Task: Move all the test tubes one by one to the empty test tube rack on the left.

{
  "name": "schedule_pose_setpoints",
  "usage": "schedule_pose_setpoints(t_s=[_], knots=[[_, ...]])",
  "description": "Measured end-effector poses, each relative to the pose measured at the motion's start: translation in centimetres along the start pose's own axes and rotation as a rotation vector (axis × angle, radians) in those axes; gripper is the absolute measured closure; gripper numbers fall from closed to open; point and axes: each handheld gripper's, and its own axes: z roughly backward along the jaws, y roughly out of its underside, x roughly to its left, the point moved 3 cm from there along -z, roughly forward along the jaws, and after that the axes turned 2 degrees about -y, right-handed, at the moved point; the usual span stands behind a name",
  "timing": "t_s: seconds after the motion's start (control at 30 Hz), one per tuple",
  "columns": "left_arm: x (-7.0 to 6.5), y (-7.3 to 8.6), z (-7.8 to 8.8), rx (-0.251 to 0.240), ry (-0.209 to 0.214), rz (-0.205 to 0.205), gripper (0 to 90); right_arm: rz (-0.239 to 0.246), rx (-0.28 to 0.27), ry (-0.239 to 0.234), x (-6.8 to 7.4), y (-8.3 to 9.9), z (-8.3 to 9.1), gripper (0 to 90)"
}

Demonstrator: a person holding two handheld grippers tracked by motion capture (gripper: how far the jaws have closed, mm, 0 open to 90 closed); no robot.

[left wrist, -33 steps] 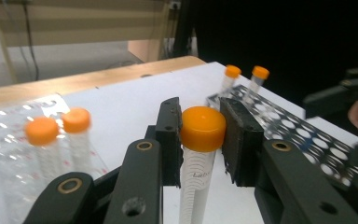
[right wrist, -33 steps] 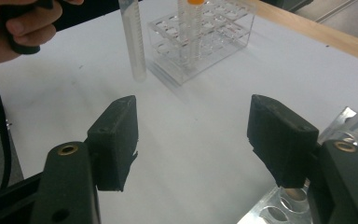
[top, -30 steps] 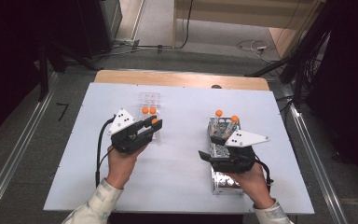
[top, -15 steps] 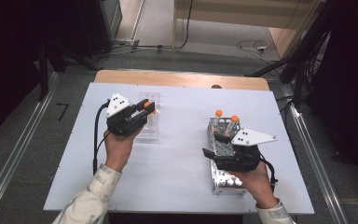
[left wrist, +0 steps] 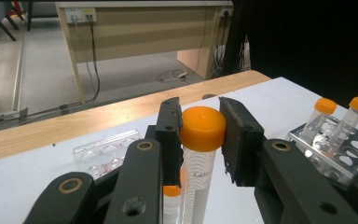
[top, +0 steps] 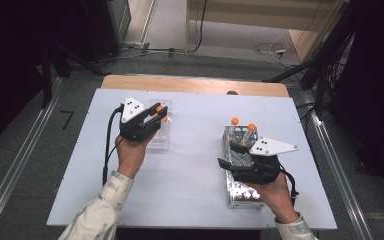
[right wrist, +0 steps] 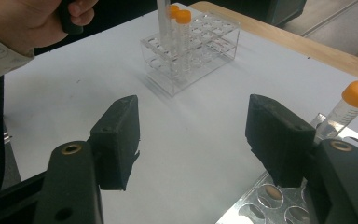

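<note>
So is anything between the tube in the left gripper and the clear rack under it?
Nothing visible blocks it. The left gripper is shut on the tube just below its orange cap, above the clear rack. One capped tube stands close beside it in the rack, so the neighbouring hole is taken.

Two racks stand on the counter [top: 195, 200]: one clear plastic rack [top: 159, 131] and one metal rack [top: 240, 170]. Four orange-capped tubes are countable: two upright in the metal rack [top: 235, 125], two at the clear rack [right wrist: 182, 28], one of those between the tongs. Two tongs [top: 150, 117], two hands.
</note>
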Motion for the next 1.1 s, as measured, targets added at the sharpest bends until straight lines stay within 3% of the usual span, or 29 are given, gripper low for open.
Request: schedule_pose_setpoints(t_s=[0.83, 1.1], knots=[[0.3, 2.4, -1.2, 0.016, -0.014, -0.001, 69.5, -0.004, 0.004, -0.008, 0.0, 0.1, -0.1, 34.3], [0.2, 2.4, -1.2, 0.009, -0.022, -0.011, 62.0, -0.003, 0.004, -0.007, 0.0, 0.1, -0.1, 34.3]])
